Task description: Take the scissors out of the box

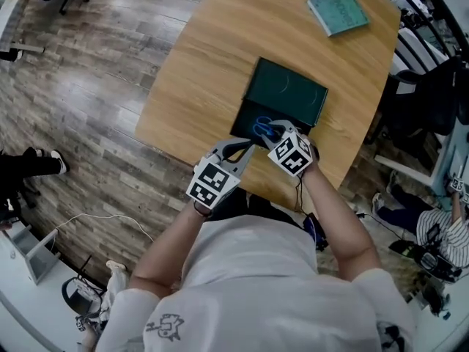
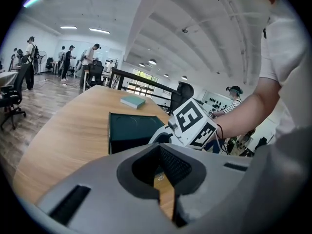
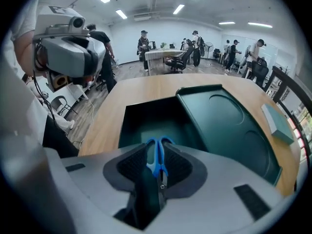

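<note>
Nearest the head camera is the person's white T-shirt (image 1: 249, 284), with both forearms reaching forward over the near edge of a wooden table (image 1: 220, 64).

Left gripper (image 1: 248, 147): held just short of the dark green box (image 1: 245, 120), at its near left corner. In its own view the jaws stand together with nothing between them; only bare tabletop shows past them.

Right gripper (image 1: 278, 133): tilted steeply down over the near end of the box. In its own view the jaws are clamped on the blue-handled scissors (image 3: 157, 157), the handle loops projecting beyond the pads and the pivot end toward the camera.

Scissors' location: inside the outline of the open box, at its near end. Whether they rest on the box floor cannot be determined.

Box lid (image 1: 287, 94): folded open, lying flat on the table beyond the box.

A teal book (image 1: 338, 12) lies well apart at the far edge of the table.
</note>
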Available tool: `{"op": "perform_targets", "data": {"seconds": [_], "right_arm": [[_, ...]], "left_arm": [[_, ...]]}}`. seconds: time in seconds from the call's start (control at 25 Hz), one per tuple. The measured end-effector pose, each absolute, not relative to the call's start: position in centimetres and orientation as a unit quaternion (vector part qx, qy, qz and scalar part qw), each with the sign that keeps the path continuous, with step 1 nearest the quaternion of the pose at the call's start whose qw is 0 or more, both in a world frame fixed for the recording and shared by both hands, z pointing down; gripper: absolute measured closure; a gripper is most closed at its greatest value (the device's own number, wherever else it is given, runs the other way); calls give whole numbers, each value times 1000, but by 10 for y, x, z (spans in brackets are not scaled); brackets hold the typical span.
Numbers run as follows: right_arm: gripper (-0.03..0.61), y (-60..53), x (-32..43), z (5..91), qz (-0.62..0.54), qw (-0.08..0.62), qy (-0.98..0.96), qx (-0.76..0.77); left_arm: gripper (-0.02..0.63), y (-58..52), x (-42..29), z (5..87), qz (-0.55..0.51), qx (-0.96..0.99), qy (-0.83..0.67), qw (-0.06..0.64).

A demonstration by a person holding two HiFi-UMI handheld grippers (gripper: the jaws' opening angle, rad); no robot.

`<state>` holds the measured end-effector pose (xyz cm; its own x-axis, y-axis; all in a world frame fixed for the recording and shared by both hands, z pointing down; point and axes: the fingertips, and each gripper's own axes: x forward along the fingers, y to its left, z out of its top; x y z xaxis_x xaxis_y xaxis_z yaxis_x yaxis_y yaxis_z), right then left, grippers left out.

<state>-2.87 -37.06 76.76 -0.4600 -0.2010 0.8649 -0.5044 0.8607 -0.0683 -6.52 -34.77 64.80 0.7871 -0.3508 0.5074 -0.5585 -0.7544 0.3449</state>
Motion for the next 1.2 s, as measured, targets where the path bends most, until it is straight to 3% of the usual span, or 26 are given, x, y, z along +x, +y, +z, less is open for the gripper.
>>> {"op": "perform_targets", "data": {"seconds": [0.32,0.56,1.2], "right_arm": [[443,-370,-28,800,151,523,-820,176],[461,-373,-30,803,125,536,-818,168],[485,-377,-31,762,119,467,-851,207]], "left_arm": [[609,-353,-65,653,211,911,-244,258],[609,-360,-73,654,206,909,-249,262],[609,-334,-67,636,197,902,-283,261]]}}
